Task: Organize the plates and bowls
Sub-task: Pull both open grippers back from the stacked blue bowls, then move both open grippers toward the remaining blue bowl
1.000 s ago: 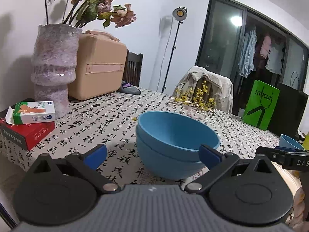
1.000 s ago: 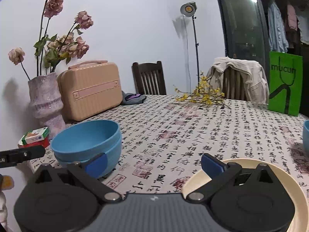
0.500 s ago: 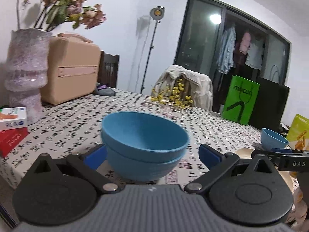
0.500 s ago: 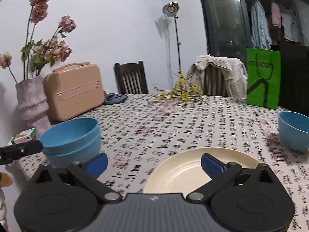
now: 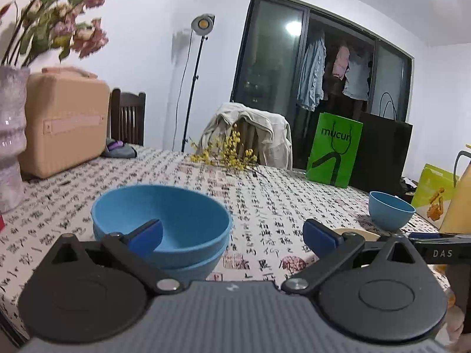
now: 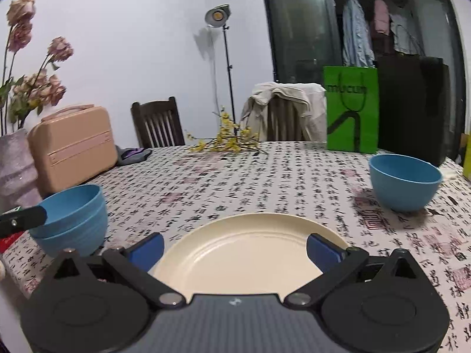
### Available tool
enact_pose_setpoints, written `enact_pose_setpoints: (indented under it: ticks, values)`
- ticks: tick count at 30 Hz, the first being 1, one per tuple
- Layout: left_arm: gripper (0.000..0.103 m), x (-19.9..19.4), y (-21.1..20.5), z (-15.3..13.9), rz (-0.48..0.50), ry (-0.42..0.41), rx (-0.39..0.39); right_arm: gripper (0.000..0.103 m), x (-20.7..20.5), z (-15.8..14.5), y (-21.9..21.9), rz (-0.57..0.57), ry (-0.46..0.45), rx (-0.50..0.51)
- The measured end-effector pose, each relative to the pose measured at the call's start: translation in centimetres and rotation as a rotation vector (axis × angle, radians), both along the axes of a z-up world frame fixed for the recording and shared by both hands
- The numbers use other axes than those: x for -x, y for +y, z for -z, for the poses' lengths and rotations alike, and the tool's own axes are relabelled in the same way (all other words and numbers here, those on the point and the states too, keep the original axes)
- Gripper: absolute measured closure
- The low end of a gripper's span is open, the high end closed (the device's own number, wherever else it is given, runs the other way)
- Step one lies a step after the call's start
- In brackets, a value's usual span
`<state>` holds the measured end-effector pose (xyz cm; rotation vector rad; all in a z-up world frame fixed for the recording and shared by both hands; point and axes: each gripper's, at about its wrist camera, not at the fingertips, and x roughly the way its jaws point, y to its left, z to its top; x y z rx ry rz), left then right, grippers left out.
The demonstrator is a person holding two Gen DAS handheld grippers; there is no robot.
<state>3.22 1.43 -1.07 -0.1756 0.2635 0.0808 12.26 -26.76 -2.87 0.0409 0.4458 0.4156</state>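
Left wrist view is showing me two nested blue plastic bowls [image 5: 160,223] at lower left on the calligraphy-print tablecloth [image 5: 265,206], a peach suitcase [image 5: 63,123] behind. My left gripper [image 5: 232,234] is gaping wide, empty. My right gripper [image 6: 234,248] is also spreading wide over the cream round plate [image 6: 247,253], gripping nothing; a single blue bowl [image 6: 404,181] is sitting at right.

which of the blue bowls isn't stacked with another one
The lone blue bowl at the right side of the table, near the green bag. The other two sit nested as a stack on the left, beyond the cream plate.
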Motion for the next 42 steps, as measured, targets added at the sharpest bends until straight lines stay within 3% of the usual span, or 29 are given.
enact_pose_setpoints:
  ticks: [8, 14, 42]
  values:
    - [0.0, 0.7, -0.9, -1.1, -0.033, -0.043, -0.018, 0.0, -0.4, 0.2, -2.0, 0.026, -0.003, -0.009]
    - [0.0, 0.0, -2.1, -1.8, -0.003, -0.055, -0.042, 0.0, -0.6, 0.2, -3.2, 0.045, -0.012, -0.012]
    - [0.0, -9.6, -9.3, -2.3, 0.181, 0.06, -0.072, 0.0, -4.9, 0.7, -12.1, 0.235, -0.033, 0.002]
